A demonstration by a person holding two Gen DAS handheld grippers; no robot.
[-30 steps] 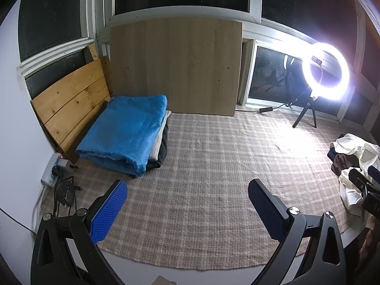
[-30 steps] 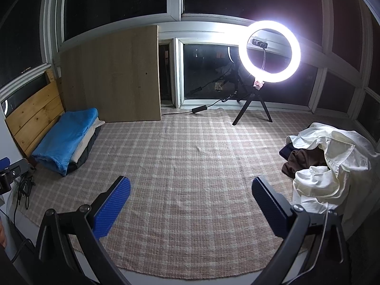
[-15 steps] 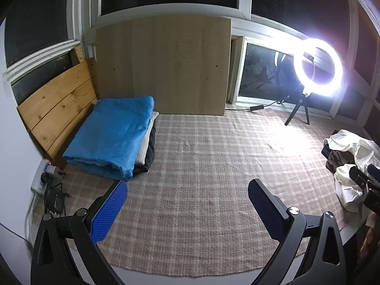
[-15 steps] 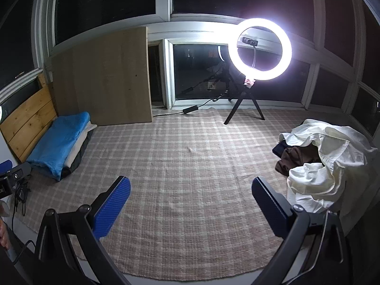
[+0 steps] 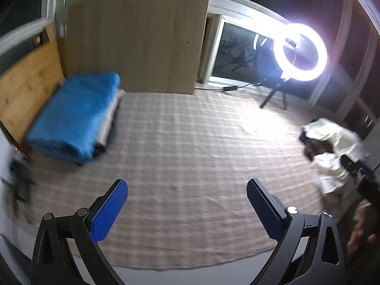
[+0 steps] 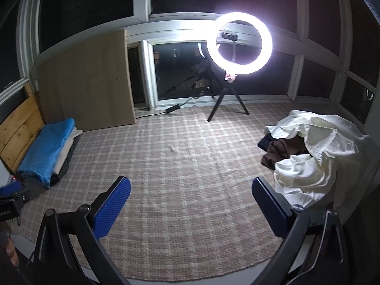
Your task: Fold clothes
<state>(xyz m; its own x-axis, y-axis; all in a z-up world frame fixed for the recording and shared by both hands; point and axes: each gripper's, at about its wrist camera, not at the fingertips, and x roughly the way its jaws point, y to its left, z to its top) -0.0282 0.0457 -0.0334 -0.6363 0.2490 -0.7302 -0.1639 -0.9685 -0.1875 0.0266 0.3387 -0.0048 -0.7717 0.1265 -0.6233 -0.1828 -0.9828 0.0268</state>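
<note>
A stack of folded cloths is lying at the left edge of the rug, against a slatted board. A heap of unfolded clothes is sitting at the right edge, well apart. A ring light is standing behind, beside a leaning panel.

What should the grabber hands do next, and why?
Probably move the right gripper toward the cream garment heaped on the rug. Both it and the left gripper are open and empty, the folded stack lies on the far side, and the heap of unfolded clothes sits nearest the right one.
</note>
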